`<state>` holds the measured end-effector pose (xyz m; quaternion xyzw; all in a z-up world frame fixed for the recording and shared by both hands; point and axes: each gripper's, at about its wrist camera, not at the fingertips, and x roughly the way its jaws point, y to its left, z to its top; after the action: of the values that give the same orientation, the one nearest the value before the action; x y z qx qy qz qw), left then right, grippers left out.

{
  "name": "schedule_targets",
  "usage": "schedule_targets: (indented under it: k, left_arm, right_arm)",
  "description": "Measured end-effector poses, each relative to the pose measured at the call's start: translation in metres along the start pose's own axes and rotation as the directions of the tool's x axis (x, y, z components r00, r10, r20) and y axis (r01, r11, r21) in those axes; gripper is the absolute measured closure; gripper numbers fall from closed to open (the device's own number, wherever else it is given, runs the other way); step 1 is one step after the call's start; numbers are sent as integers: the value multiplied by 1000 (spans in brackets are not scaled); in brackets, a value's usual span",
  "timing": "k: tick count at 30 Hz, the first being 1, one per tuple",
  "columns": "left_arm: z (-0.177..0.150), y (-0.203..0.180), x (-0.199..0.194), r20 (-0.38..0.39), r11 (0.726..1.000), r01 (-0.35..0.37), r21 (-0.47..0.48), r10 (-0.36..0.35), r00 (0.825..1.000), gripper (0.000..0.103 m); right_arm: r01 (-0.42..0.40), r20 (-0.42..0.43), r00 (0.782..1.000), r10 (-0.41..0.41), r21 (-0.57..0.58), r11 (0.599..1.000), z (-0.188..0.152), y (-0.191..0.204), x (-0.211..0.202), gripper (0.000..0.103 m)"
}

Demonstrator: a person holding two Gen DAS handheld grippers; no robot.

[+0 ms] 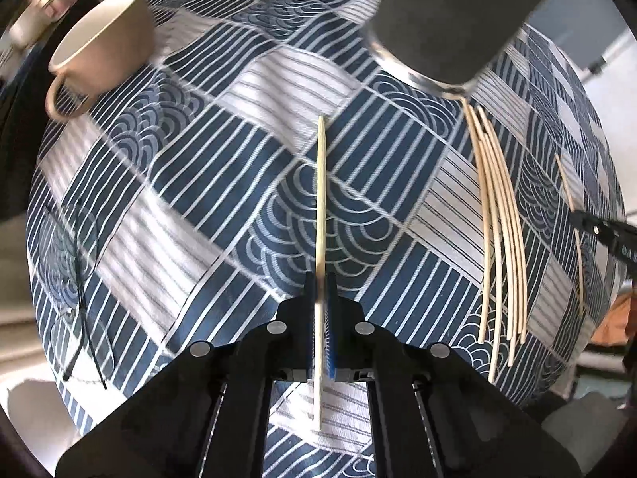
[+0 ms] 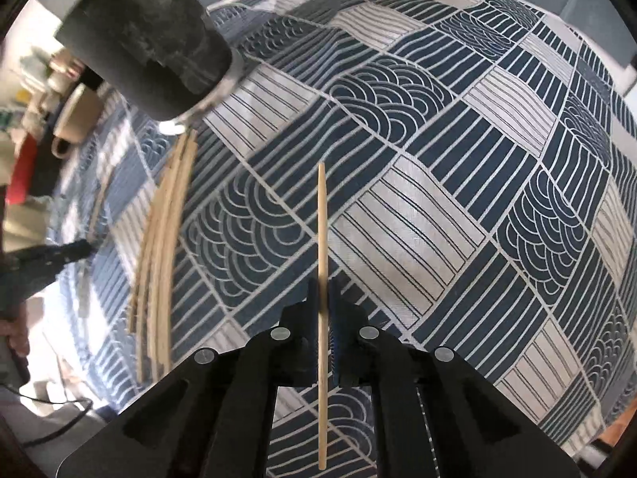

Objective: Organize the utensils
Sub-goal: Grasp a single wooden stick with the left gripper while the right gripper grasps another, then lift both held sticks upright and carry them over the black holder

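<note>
Patterned tablecloth (image 1: 191, 183), loose chopsticks (image 1: 497, 239) beside dark holder (image 1: 458, 20), cream cup (image 1: 103, 40)

I see my left gripper (image 1: 320, 283) pinching one thin pale wooden chopstick (image 1: 321, 199) above the blue-and-white patterned tablecloth (image 1: 199, 183). To its right lies a bundle of pale wooden chopsticks (image 1: 497, 231), their tips at the dark cylindrical holder (image 1: 458, 20); the cream ceramic cup (image 1: 103, 40) sits far left.

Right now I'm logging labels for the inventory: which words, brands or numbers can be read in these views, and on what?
None can be read: the dark holder, cream cup, patterned tablecloth and chopsticks carry no visible text. The tiny pale marks on the other gripper are too small to make out.
</note>
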<state>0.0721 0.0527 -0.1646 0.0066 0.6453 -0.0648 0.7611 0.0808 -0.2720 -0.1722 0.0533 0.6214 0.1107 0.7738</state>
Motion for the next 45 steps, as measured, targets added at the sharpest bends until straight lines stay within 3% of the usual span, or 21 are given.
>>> schedule_targets:
  k: [8, 11, 15, 26, 31, 35, 38, 45]
  left_arm:
    - [0, 13, -43, 62, 999, -13, -32, 15, 998, 98]
    - [4, 19, -53, 43, 999, 18, -48, -16, 999, 98]
    - [18, 11, -58, 44, 999, -13, -32, 14, 999, 98]
    - [79, -14, -100, 151, 998, 50, -39, -43, 988, 98]
    - [105, -25, -126, 216, 998, 55, -30, -47, 975, 98]
    - [123, -35, -147, 269, 998, 57, -12, -52, 962, 98]
    - [136, -47, -160, 311, 999, 39, 13, -41, 950, 98]
    - [161, -64, -170, 356, 996, 84, 35, -91, 930, 98]
  right_arm:
    - [-104, 128, 986, 106, -22, 994, 7, -3, -37, 98]
    - [-123, 167, 978, 129, -47, 991, 15, 4, -50, 98]
    - [-142, 265, 949, 170, -122, 982, 27, 15, -71, 98]
    - [-141, 381, 896, 228, -244, 960, 78, 48, -127, 98]
    - [-179, 382, 881, 281, -281, 943, 97, 58, -140, 98]
    - [-252, 405, 844, 352, -280, 926, 119, 64, -156, 98]
    - [-261, 423, 827, 371, -295, 919, 131, 72, -165, 98]
    - [-265, 456, 794, 401, -333, 905, 164, 94, -178, 98]
